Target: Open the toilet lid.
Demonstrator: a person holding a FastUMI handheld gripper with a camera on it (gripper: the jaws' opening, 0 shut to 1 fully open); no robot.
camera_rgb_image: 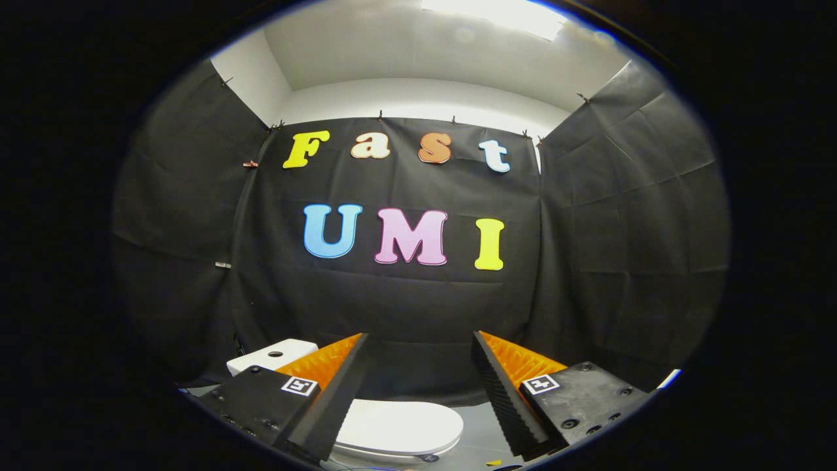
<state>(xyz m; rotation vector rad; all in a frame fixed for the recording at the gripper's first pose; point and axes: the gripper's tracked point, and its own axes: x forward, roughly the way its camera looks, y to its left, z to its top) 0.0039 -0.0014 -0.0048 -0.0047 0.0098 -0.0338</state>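
A white toilet stands low ahead of me, its lid (pixel 399 425) lying flat and closed on the bowl. The white tank (pixel 271 356) rises behind it, to the left, partly hidden by my left finger. My gripper (pixel 420 343) is open and held well above the lid, fingers wide apart with nothing between them. The lid shows in the gap between the two fingers and below them.
Black cloth walls close the booth at the back and on both sides. A pale grey floor (pixel 480 432) shows to the right of the toilet, with a small yellow scrap (pixel 494 462) lying on it.
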